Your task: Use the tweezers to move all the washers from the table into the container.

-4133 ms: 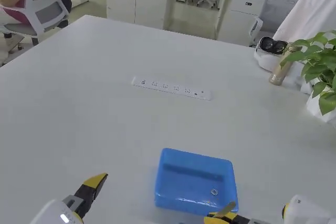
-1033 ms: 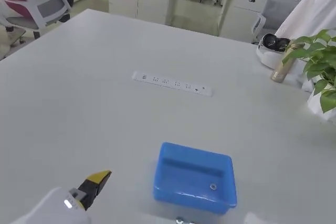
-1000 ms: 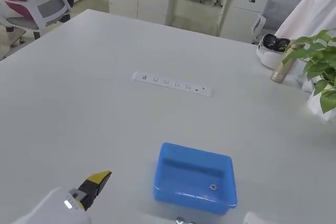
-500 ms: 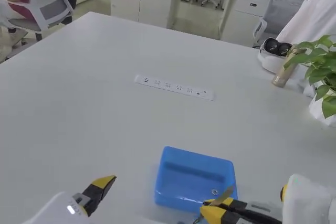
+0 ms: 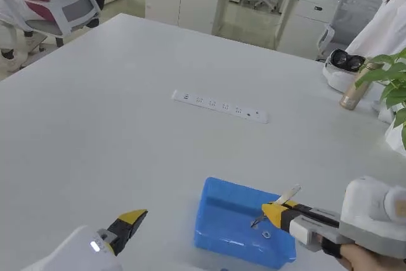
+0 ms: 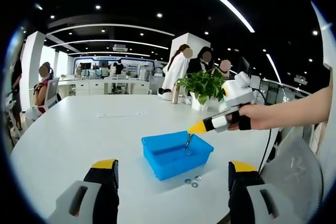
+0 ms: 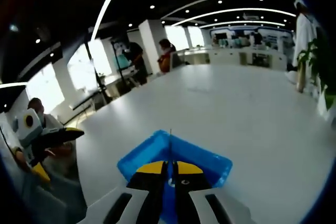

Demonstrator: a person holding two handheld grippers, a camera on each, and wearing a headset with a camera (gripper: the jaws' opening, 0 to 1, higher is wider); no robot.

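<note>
A blue container (image 5: pixel 236 209) stands near the table's front edge, and one washer (image 5: pixel 266 234) lies inside it. My right gripper (image 5: pixel 271 211) is shut on silver tweezers (image 5: pixel 289 193), whose tips hang over the container's inside. Whether the tips hold a washer is too small to tell. In the right gripper view the tweezers (image 7: pixel 169 141) stick out between the closed jaws above the container (image 7: pixel 216 164). Two washers (image 6: pixel 191 182) lie on the table just in front of the container (image 6: pixel 157 153). My left gripper (image 5: pixel 135 218) hovers open to the container's left, holding nothing.
A white power strip (image 5: pixel 219 106) lies mid-table. At the far right stand a green plant (image 5: pixel 394 79), a brass bottle (image 5: pixel 352 93) and a headset (image 5: pixel 343 61). A person sits on a chair (image 5: pixel 66 1) beyond the far left corner.
My right gripper has come up from the bottom right with the tweezers and now holds their tips over the blue container. The left gripper has hardly moved.
</note>
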